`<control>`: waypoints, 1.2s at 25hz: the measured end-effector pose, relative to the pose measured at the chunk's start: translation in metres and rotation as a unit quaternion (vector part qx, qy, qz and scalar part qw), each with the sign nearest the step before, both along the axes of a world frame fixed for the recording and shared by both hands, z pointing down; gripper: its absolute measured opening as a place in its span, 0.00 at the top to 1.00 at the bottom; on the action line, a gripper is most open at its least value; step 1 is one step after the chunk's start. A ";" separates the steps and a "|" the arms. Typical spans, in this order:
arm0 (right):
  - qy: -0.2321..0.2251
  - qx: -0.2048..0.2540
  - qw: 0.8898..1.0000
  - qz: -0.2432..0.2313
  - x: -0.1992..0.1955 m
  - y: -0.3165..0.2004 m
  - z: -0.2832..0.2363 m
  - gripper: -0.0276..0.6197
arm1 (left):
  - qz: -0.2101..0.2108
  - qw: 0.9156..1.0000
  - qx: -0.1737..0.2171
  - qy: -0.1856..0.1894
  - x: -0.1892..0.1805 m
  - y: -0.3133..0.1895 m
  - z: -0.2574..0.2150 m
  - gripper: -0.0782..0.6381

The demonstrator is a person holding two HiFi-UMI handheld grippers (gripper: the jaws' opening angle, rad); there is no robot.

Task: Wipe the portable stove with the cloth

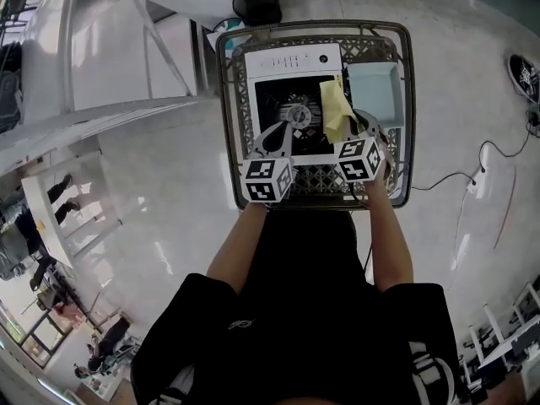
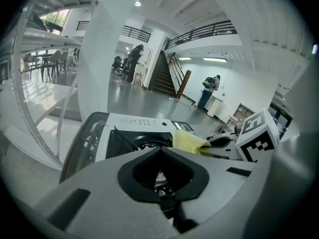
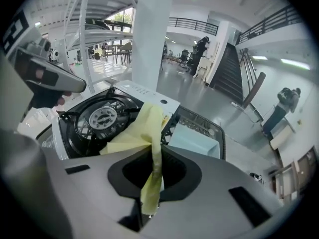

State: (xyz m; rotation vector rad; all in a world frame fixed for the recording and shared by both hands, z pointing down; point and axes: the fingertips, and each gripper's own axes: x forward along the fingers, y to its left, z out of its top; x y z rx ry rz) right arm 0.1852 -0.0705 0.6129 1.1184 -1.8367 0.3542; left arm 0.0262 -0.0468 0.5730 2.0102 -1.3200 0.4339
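Observation:
The white portable stove [image 1: 291, 62] with its black burner [image 1: 297, 114] sits on a dark lattice-top stand [image 1: 228, 99]. My right gripper [image 1: 361, 126] is shut on a yellow cloth [image 1: 336, 108], which hangs over the stove's right side, beside the burner. In the right gripper view the cloth [image 3: 142, 133] runs up from between the jaws, with the burner [image 3: 102, 117] to its left. My left gripper [image 1: 285, 132] is shut with nothing in it, over the stove's near edge just in front of the burner. The left gripper view shows the stove [image 2: 134, 122] and the cloth [image 2: 187, 141] ahead.
A pale blue tray [image 1: 375, 87] lies on the stand to the right of the stove. A black round object [image 1: 256, 2] stands on the floor beyond the stand. White metal framing [image 1: 110, 74] rises at the left. A cable [image 1: 472, 171] trails across the floor at the right.

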 end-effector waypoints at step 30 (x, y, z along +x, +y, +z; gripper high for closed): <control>-0.101 -0.038 0.981 -0.159 -0.275 -0.033 -0.008 0.92 | -0.205 0.978 -0.007 0.024 -0.179 0.012 0.031 0.87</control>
